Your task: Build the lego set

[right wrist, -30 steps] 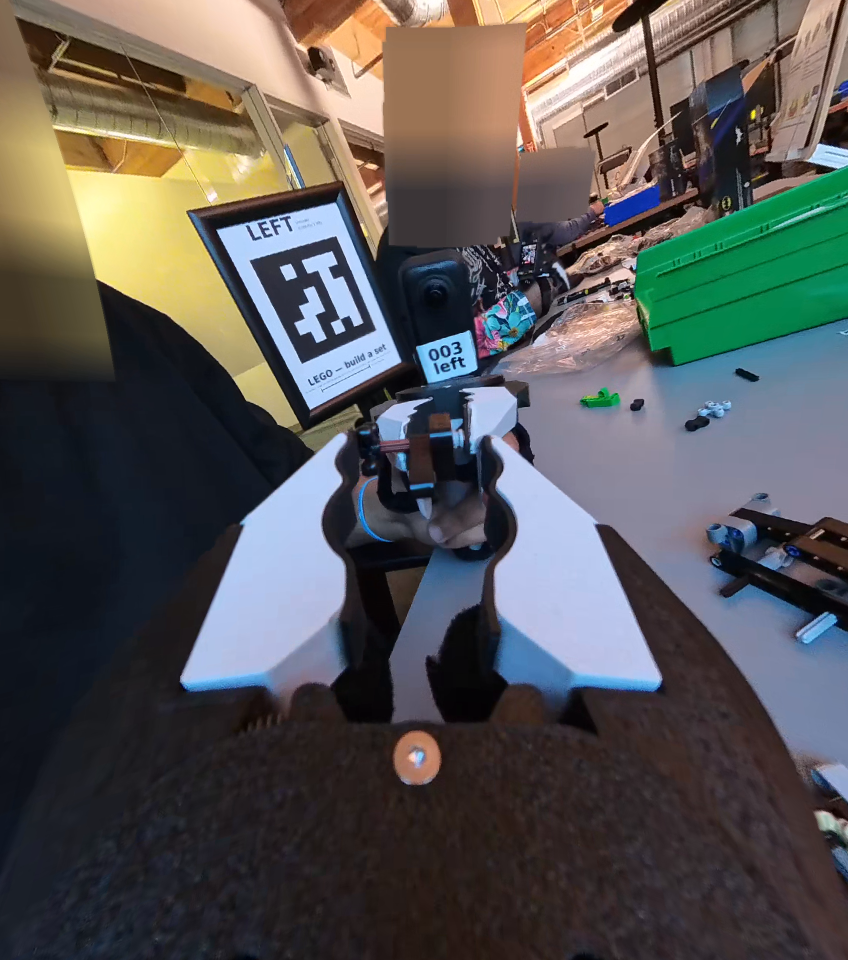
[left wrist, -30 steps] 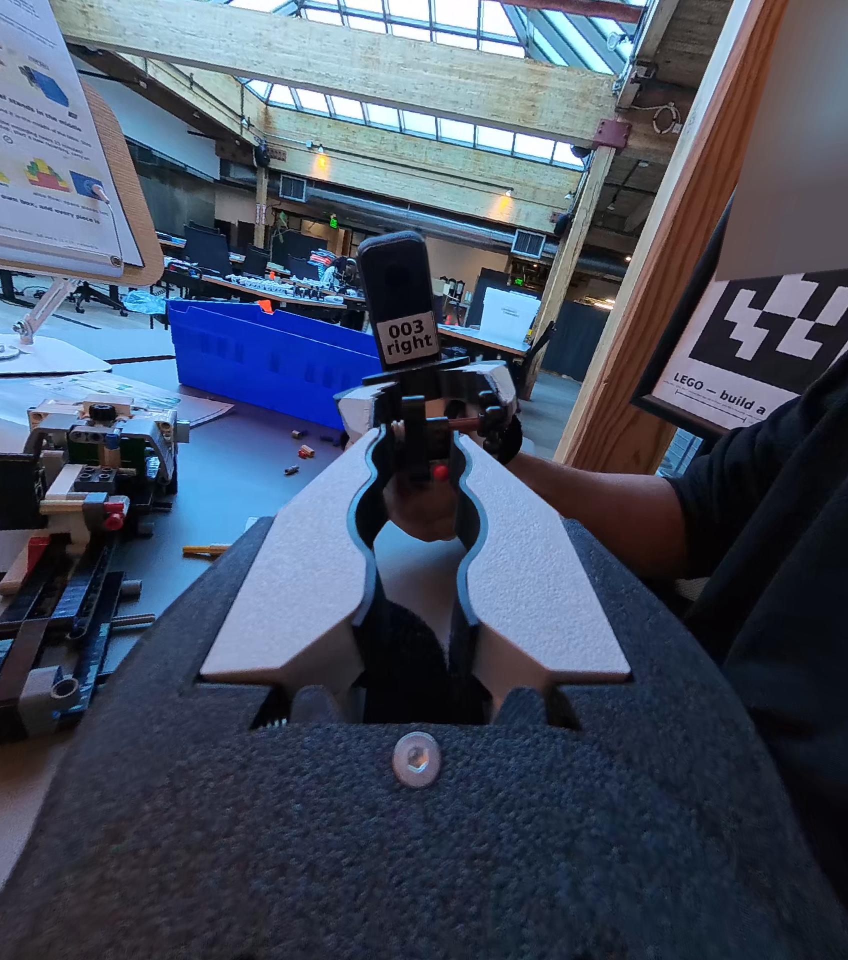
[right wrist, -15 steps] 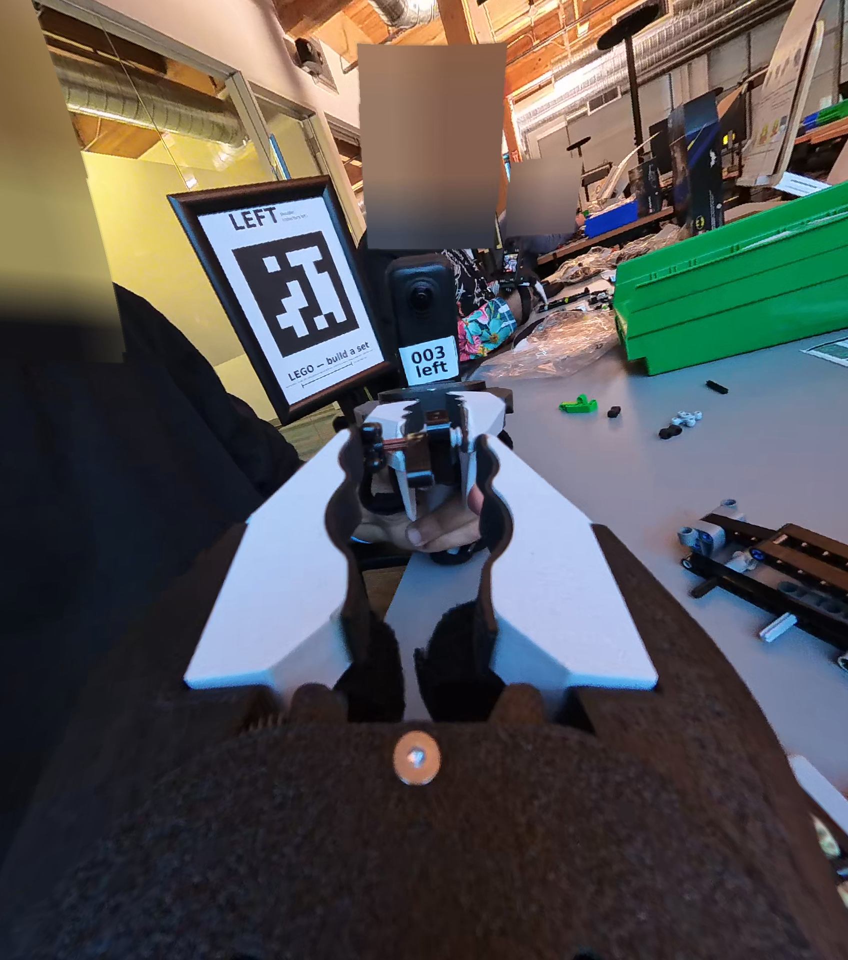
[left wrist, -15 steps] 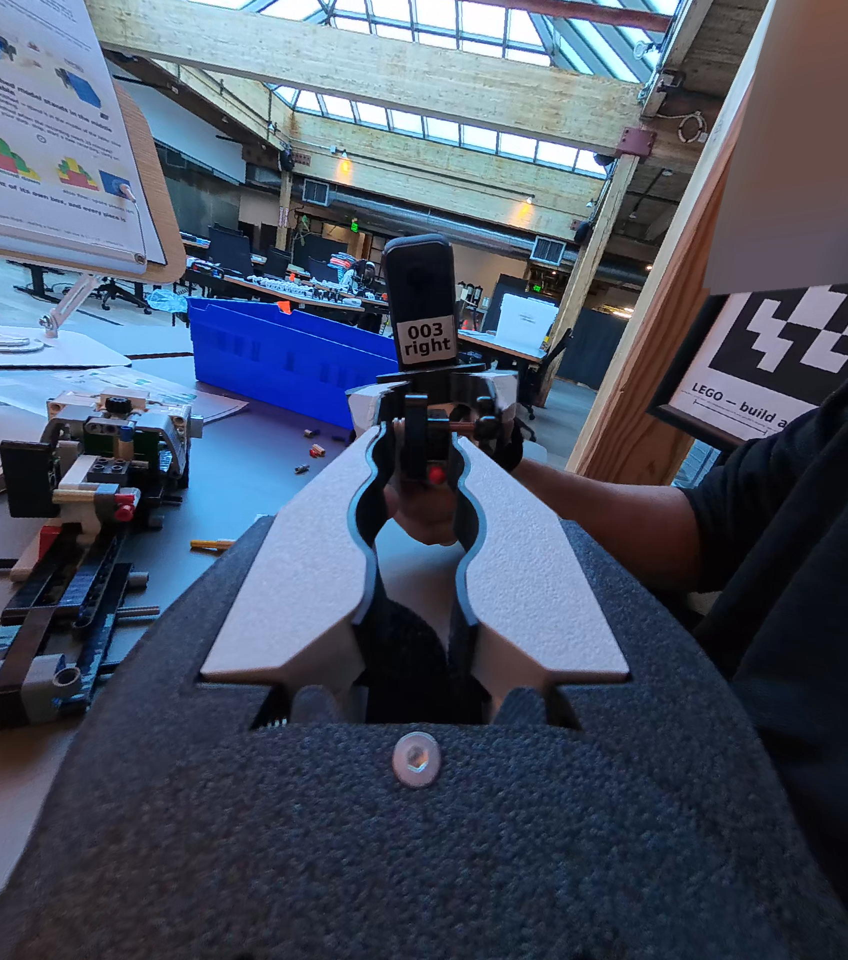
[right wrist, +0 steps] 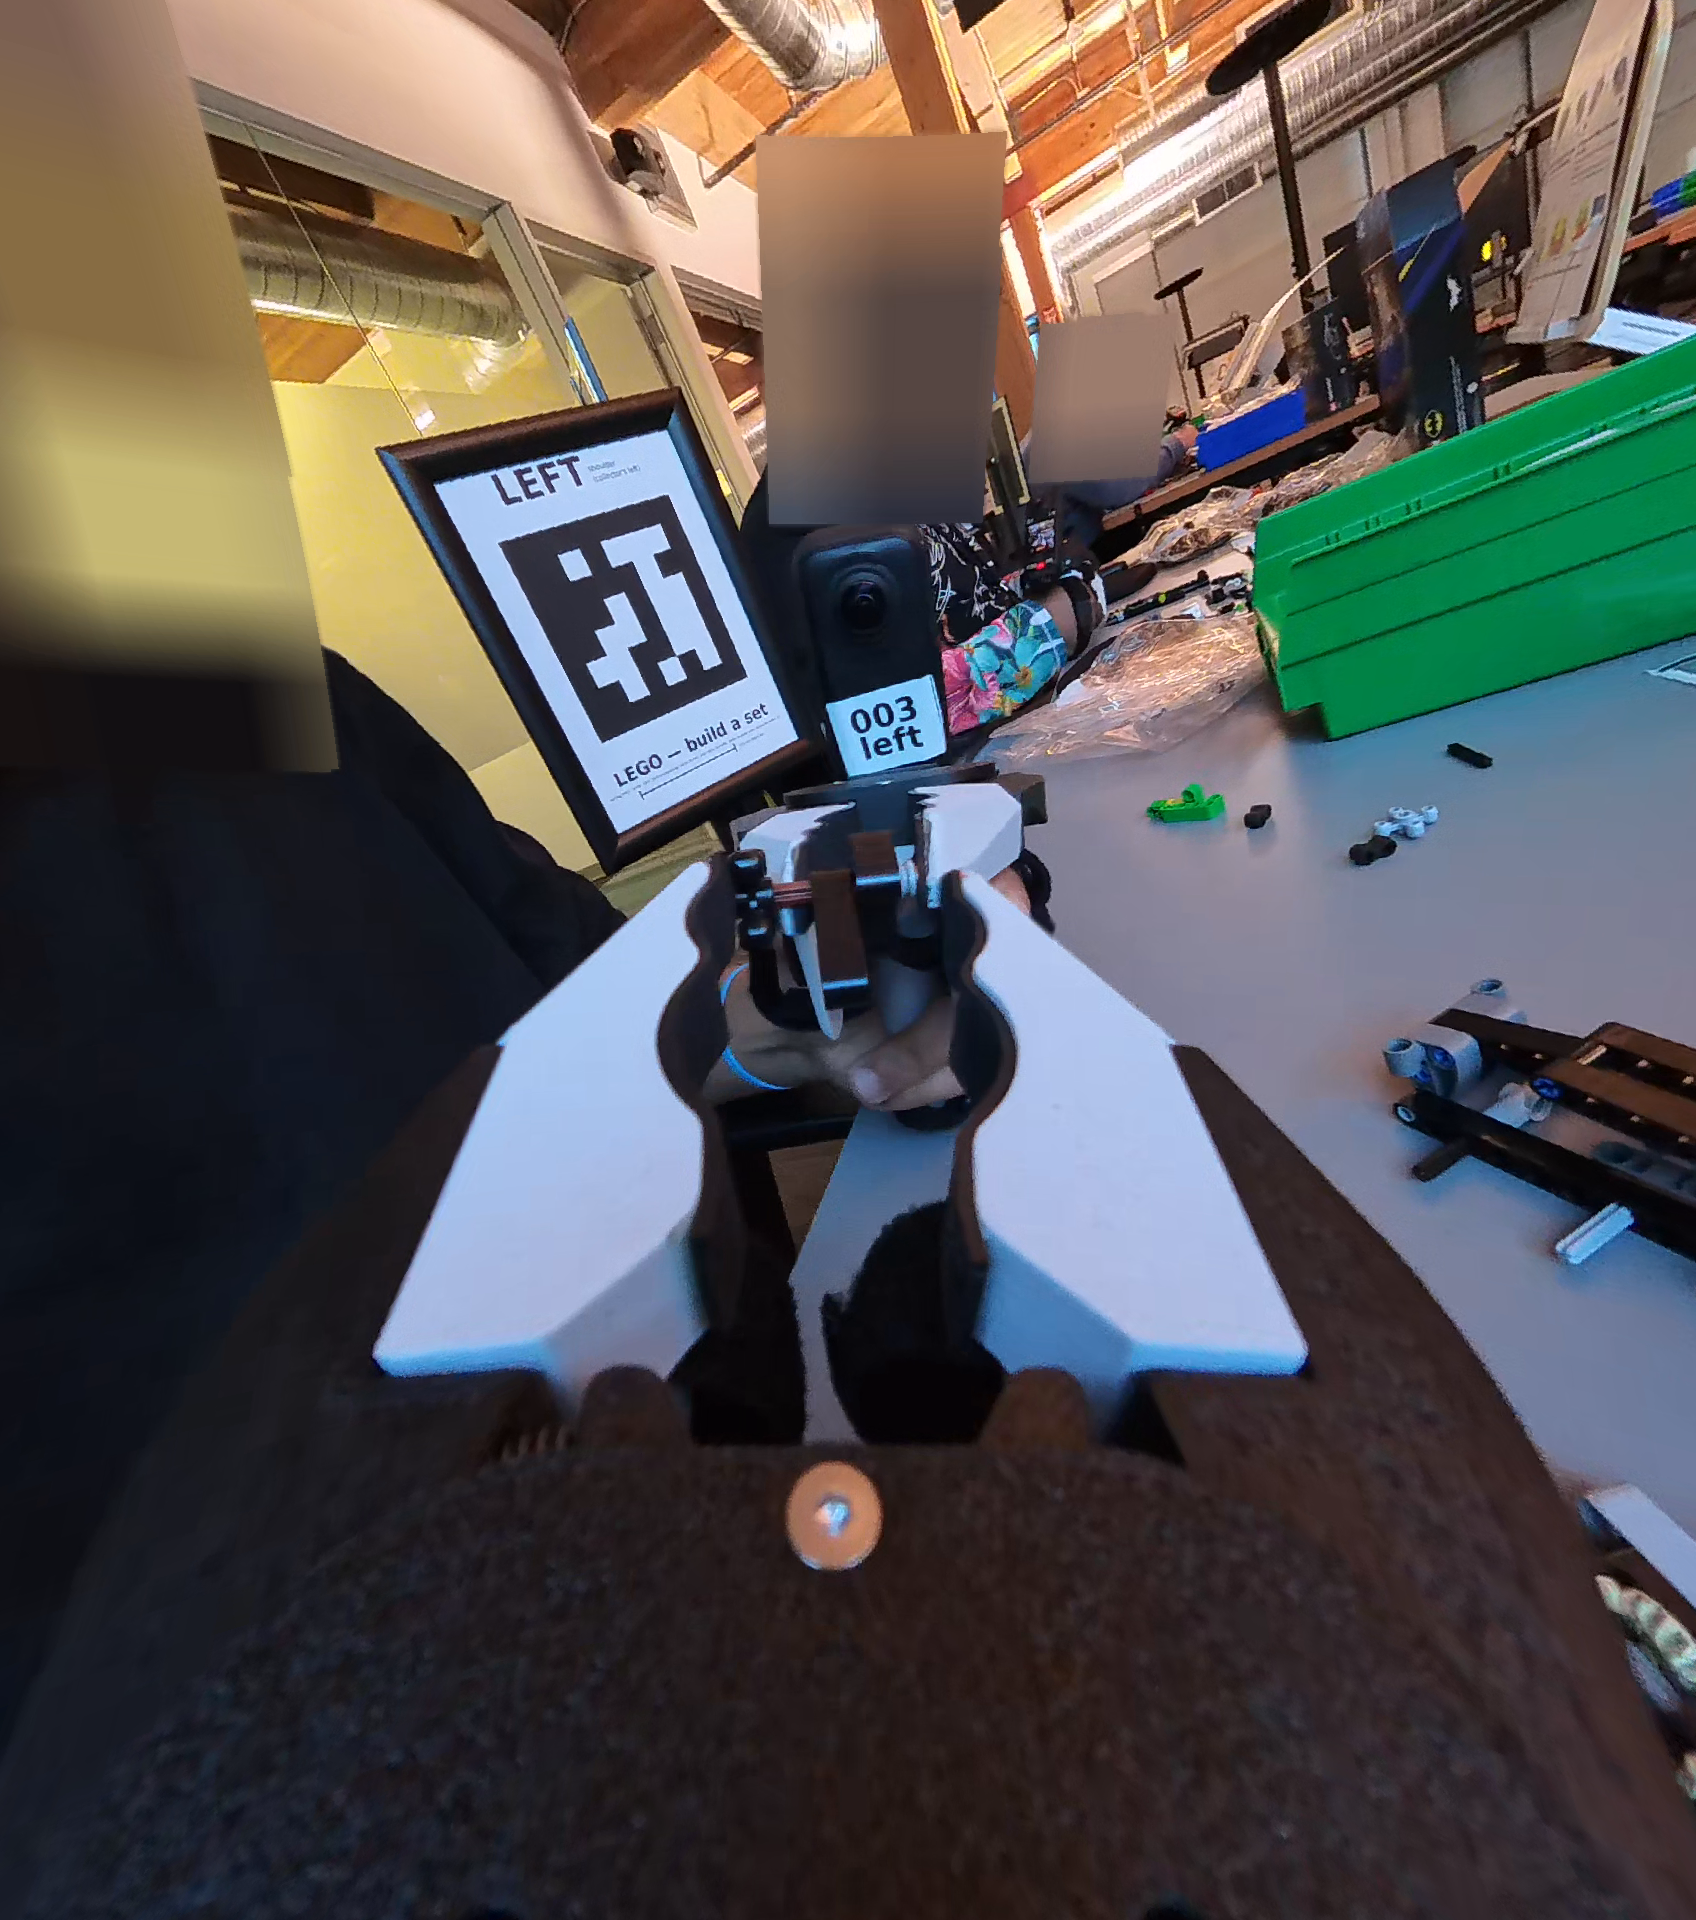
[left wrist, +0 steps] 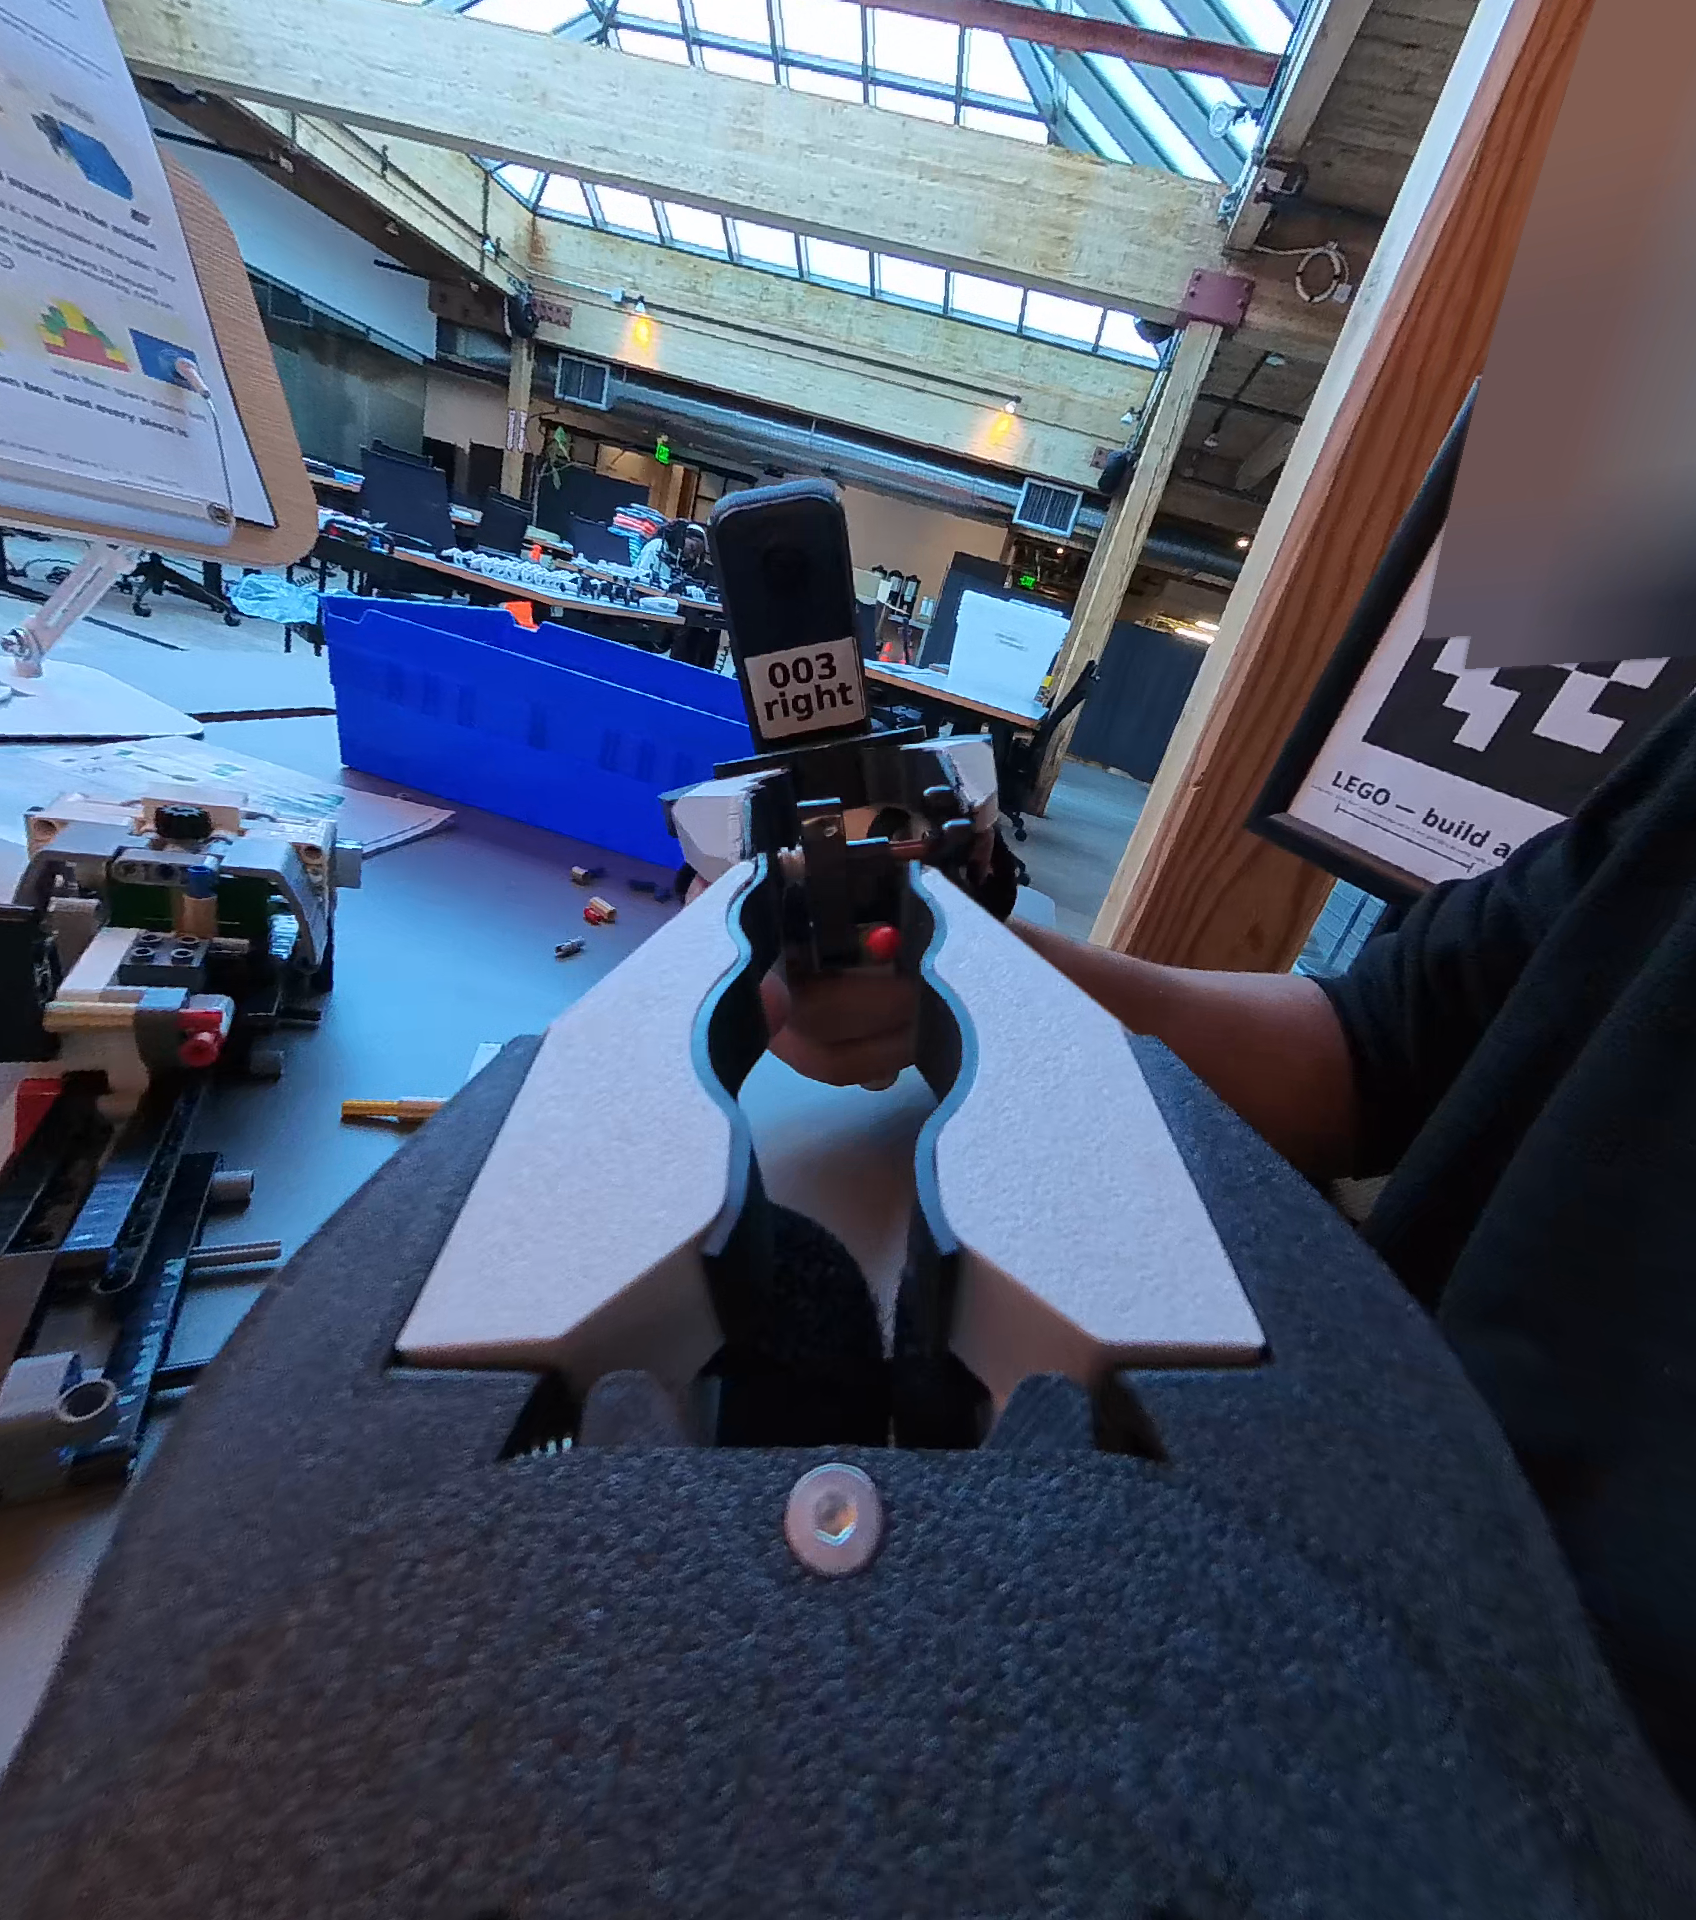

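Observation:
A small black and brown lego sub-assembly (left wrist: 839, 894) with an axle and a red pin is held in the air between both grippers, which face each other. My left gripper (left wrist: 833, 883) is shut on it. My right gripper (right wrist: 836, 894) is shut on the same sub-assembly (right wrist: 839, 925) from the opposite side. In each view the other gripper shows just beyond the piece, with a hand under it. The larger grey and black lego model (left wrist: 127, 935) stands on the table to the left. Its black frame (right wrist: 1602, 1122) lies at the right in the right wrist view.
A blue bin (left wrist: 532, 707) and an instruction board (left wrist: 44, 260) stand at the back left. A green bin (right wrist: 1530, 551) stands beyond the model. Loose small pieces (right wrist: 1187, 805) and a yellow axle (left wrist: 392, 1110) lie on the grey table. A framed marker sign (right wrist: 615, 623) stands by the person's dark sleeve. My left and right fingertips are right by each other.
Both grippers keep their hold on the sub-assembly. The two views have swayed only slightly. Nothing on the table has moved.

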Motion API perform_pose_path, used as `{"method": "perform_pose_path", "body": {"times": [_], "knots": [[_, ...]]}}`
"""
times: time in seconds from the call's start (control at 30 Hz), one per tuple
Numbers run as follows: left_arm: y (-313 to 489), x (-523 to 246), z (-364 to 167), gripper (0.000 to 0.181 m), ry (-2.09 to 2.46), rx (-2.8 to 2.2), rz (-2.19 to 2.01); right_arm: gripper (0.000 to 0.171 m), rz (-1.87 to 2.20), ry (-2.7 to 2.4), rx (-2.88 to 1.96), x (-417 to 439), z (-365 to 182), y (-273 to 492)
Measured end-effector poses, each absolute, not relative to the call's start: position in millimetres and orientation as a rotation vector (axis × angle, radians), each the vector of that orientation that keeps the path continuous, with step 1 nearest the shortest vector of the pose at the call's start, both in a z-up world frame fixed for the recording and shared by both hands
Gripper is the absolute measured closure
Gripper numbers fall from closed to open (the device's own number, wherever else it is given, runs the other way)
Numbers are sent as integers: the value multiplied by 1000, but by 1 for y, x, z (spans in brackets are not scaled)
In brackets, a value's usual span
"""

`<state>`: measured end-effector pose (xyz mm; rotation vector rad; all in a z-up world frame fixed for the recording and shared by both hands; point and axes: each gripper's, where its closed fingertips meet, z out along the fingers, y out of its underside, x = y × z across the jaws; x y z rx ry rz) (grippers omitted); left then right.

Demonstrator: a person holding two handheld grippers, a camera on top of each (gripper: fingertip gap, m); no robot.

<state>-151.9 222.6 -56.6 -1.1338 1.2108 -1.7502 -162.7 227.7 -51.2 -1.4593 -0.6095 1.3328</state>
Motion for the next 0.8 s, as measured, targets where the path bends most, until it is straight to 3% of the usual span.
{"method": "perform_pose_path", "body": {"times": [0.17, 0.2, 0.23, 0.37, 0.63, 0.8], "knots": [[225, -161, -48, 145, 1182, -1107, -1882, 149, 1344, -573, -1433, -155, -46, 230], [223, -161, -49, 167, 1191, -1110, -1889, 149, 1327, -592, -1456, -157, -50, 230], [222, -159, -49, 176, 1199, -1101, -1866, 148, 1302, -592, -1463, -158, -52, 231], [225, -156, -50, 179, 1186, -1102, -1778, 149, 1294, -559, -1482, -155, -54, 236], [236, -153, -61, 141, 1189, -1208, -1787, 149, 1256, -506, -1473, -153, -53, 242], [232, -149, -64, 148, 1199, -1258, -1917, 149, 1255, -507, -1457, -156, -51, 242]]}}
